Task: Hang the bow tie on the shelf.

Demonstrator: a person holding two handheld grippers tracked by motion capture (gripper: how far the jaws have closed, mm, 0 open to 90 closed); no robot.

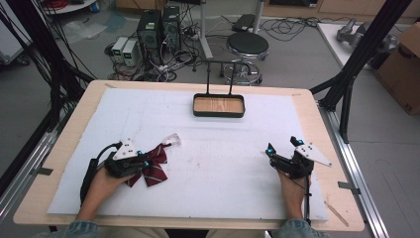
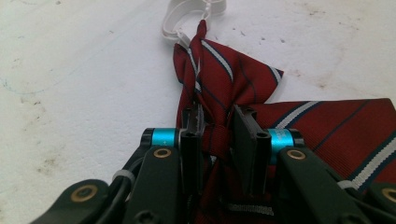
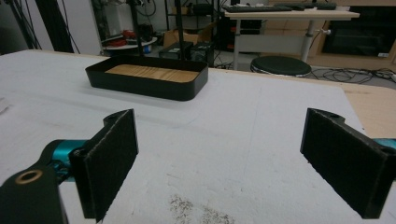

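High view. A white-covered table carries a black tray with a wooden floor at its far middle. The left gripper sits at the near left on a dark red striped bow tie, whose white neck strap trails away towards the tray. The right gripper rests near the right edge, well apart from the tie, with nothing between its jaws. The left jaws themselves are too small here to read.

Left gripper view. The left gripper has its jaws drawn narrow upon the central knot of the bow tie, one on either side, pinching the band. One wing fans out ahead and another spreads to the right, cut off by the frame edge. The strap lies beyond, partly cropped at the top. The fabric beneath the jaws is hidden.

Right gripper view. The right gripper stands wide open over bare cloth, facing the tray.

Judged step: the grasp looks made; the next move calls for a lift clear of the cloth and carriage towards the tray, probably minding the loose strap.
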